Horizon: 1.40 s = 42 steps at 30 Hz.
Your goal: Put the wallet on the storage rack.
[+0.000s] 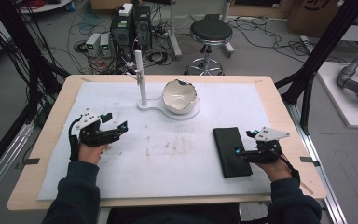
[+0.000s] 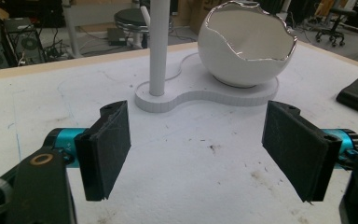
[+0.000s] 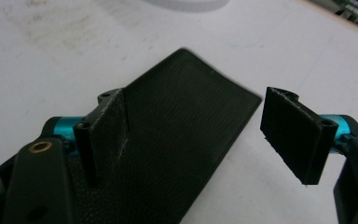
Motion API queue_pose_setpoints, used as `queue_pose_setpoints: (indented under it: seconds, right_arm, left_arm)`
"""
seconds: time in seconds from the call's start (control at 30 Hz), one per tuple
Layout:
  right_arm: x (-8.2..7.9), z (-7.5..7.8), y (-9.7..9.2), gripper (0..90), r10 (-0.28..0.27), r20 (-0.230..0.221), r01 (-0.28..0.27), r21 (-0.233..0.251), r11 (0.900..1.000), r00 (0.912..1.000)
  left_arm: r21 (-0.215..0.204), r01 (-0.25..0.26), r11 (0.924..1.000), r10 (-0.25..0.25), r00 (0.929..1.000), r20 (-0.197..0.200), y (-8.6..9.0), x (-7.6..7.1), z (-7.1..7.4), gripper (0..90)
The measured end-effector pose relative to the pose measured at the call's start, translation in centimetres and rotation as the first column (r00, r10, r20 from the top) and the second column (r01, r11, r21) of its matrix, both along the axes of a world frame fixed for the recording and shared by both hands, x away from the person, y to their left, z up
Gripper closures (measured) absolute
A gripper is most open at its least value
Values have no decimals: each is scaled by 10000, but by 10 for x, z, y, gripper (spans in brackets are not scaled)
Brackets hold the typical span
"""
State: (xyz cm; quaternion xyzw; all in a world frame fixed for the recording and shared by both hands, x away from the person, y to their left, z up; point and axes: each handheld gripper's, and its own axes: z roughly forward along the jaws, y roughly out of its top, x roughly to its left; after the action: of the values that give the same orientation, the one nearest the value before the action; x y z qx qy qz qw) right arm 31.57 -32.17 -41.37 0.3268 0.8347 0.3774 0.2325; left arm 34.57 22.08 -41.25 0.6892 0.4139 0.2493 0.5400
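Case [image 1: 231,151], black and flat, lies on the table's [image 1: 177,186] white mat at the right, well apart from the bowl [image 1: 181,95]. Right gripper [image 1: 240,151] hovers at its right edge, jaws spread, one over the case. Left gripper [image 1: 116,123] also stands released, grasping nothing.

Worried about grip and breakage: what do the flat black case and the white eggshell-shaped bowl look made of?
Flat black case: probably leather or imitation leather, matte, with a fine pebbled grain. White eggshell-shaped bowl: likely glazed ceramic, glossy with soft reflections and a metallic-looking jagged rim; hard plastic cannot be excluded.
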Motion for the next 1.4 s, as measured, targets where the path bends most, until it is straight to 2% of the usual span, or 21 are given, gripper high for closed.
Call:
queue_pose_setpoints:
  seconds: [0.13, 0.27, 0.37, 0.47, 0.53, 0.6, 0.63, 0.67, 0.7, 0.77, 0.9, 1.0, 1.1, 1.2, 1.3, 1.4]
  right_arm:
    - [2, -6, 13, 237, 155, -290, -160, -171, 9997, 9995]
    - [5, -10, 34, 236, 182, -353, -193, -314, 9993, 9992]
    - [9, -14, 46, 237, -69, -475, 42, -563, 9984, 9988]
    - [14, -18, 61, 211, -415, -651, 345, -1058, 9938, 9970]
    - [14, -19, 65, 212, -461, -655, 381, -1172, 9924, 9968]
    - [14, -20, 72, 212, -400, -537, 310, -1596, 9867, 9978]
    - [13, -23, 75, 214, -442, -556, 329, -1910, 9810, 9975]
    - [13, -26, 79, 224, -579, -669, 405, -2380, 9704, 9961]
    - [13, -27, 79, 259, -553, -492, 414, -2486, 9677, 9973]
    - [13, -24, 80, 333, -628, -556, 463, -2587, 9648, 9965]
    - [9, -19, 80, 628, -466, -238, 377, -2914, 9559, 9986]
    - [9, -16, 74, 758, -564, -174, 490, -2895, 9559, 9983]
    - [10, -13, 67, 802, -622, -105, 568, -2814, 9579, 9980]
    - [10, -6, 60, 827, -659, 91, 661, -2364, 9694, 9978]
    - [11, 0, 52, 835, -734, 29, 727, -1799, 9810, 9973]
    - [12, 6, 43, 843, -686, -72, 676, -947, 9932, 9976]
  left_arm:
    - [3, 30, 10000, -30, 10000, 33, -1, 0, 1, 238]
    - [4, 40, 10000, -40, 10000, 21, -1, -1, 1, 239]
    - [7, 40, 10000, -40, 10000, 23, 0, -1, 2, 239]
    - [6, 16, 10000, -16, 10000, 11, 0, -1, 2, 239]
    - [14, 8, 10000, -8, 10000, 2, 0, -1, 2, 239]
    - [11, 11, 10000, -11, 10000, -5, 0, -1, 2, 239]
    - [13, 9, 10000, -9, 10000, -9, 0, -1, 2, 239]
    - [8, 11, 10000, -11, 10000, -13, 0, -1, 2, 239]
    - [18, 8, 10000, -8, 10000, -17, 0, -1, 2, 239]
    - [11, 20, 10000, -20, 10000, -17, 0, -1, 2, 240]
    - [2, 37, 10000, -37, 10000, -21, 0, -2, 2, 240]
    - [-14, 35, 10000, -35, 10000, -25, 0, -2, 2, 240]
    - [6, 28, 10000, -28, 10000, -51, 0, -1, 1, 240]
    - [0, 31, 10000, -31, 10000, -65, 0, -1, 1, 240]
    - [7, 36, 10000, -36, 10000, -66, 0, -1, 1, 241]
    - [-11, 42, 10000, -42, 10000, -66, 0, -1, 1, 241]
